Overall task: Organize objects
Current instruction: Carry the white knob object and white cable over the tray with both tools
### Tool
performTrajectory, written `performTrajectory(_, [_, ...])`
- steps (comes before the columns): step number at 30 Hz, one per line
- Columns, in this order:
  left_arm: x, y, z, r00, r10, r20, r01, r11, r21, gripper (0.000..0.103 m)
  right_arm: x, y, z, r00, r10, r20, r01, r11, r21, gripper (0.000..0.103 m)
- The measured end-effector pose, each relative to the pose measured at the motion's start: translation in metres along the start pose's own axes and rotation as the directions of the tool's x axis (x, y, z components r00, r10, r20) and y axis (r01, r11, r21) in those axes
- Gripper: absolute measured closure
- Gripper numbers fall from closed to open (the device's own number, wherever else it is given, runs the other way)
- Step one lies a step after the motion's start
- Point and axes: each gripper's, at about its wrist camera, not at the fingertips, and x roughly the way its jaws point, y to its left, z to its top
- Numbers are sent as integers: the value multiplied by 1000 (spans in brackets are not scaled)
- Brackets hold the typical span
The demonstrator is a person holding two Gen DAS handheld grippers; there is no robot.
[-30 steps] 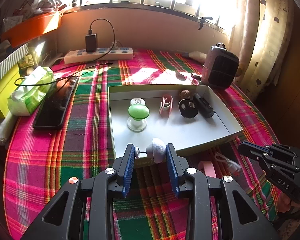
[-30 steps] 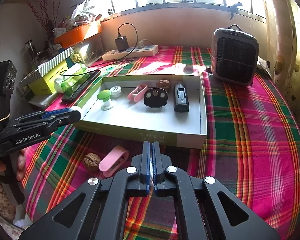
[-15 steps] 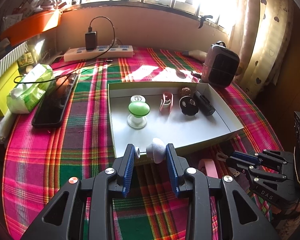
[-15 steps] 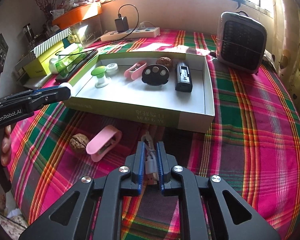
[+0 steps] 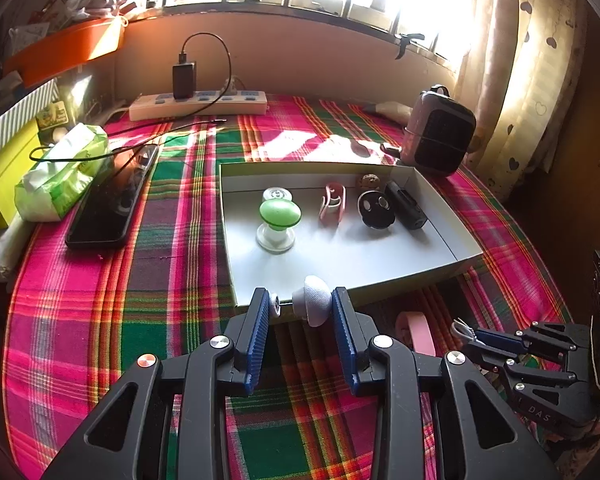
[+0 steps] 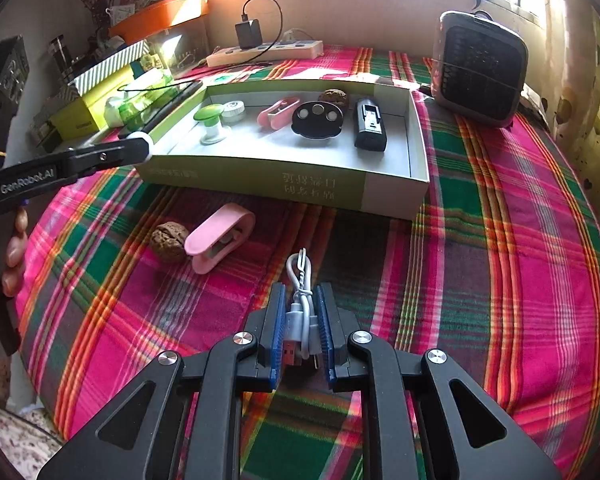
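Two claws, both loaded: ahead of both lies the box [image 6: 396, 194]. My left gripper [image 5: 302, 306] pinches a white knob [image 5: 314, 300] at its near wall. My right gripper [image 6: 300, 320] seems clamped on the coiled cable [image 6: 300, 300], its length pointing boxward.

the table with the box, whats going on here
A person is sorting small items into an open box with two hand-held grippers. The left hand-held gripper holds a white knob at the box's near edge. The right hand-held gripper is shut on a coiled white cable low over the plaid cloth. A walnut and a pink clip lie outside the box.
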Motion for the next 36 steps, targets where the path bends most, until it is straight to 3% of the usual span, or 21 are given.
performTrajectory(4, [0,0,-1,1000,-2,-2,2,1000,0,73,-25,-26,-2,982,163,92,-176,972,157,86])
performTrajectory(6, [0,0,-1,1000,-1,-1,1,1000,1,73,-33,-35,0,972,200,125,-222,956,193,86])
performTrajectory(10, [0,0,-1,1000,-1,-1,1,1000,0,73,-37,-34,10,981,141,129,-163,970,179,86])
performTrajectory(19, [2,-2,7,1000,4,0,-4,1000,6,73,-21,-17,52,987,103,121,-114,990,87,86])
performTrajectory(36, [32,4,26,999,10,-34,-11,1000,-13,73,55,8,120,992,127,-28,-128,989,-72,86])
